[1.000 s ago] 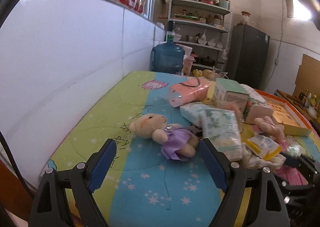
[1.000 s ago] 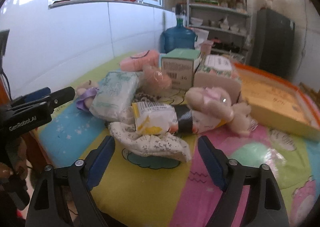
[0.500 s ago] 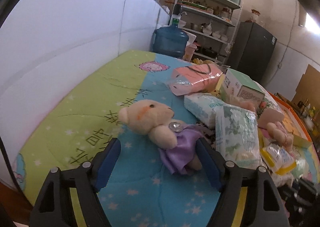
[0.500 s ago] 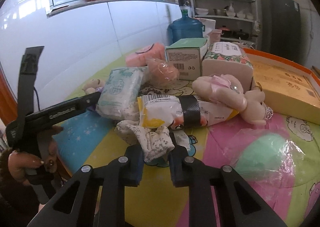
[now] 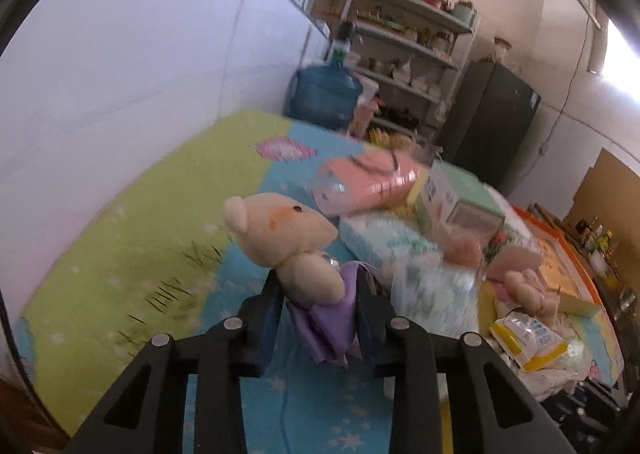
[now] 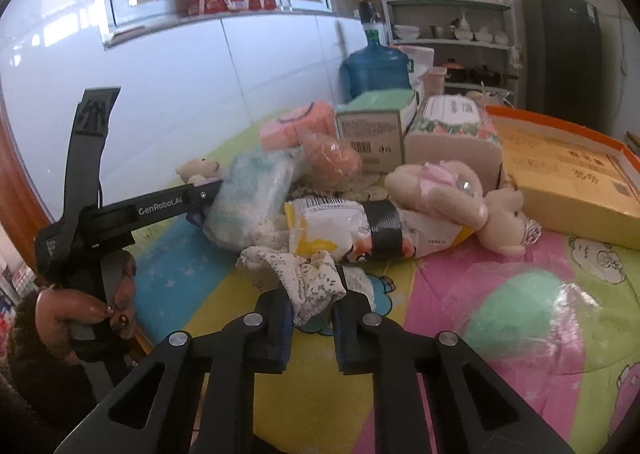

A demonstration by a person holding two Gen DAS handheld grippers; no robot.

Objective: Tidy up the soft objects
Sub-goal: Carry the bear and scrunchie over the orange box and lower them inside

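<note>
Left hand-held gripper (image 5: 318, 296) clamped on cream teddy bear in purple dress (image 5: 298, 250), right hand-held gripper (image 6: 310, 308) pinching white speckled cloth (image 6: 298, 274): lift slowly, clear of pile.

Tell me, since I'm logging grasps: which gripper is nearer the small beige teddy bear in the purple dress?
Left. The left gripper is shut on the teddy bear. The right gripper pinches a white floral cloth, a pale-green soft pack between it and the bear.
</note>
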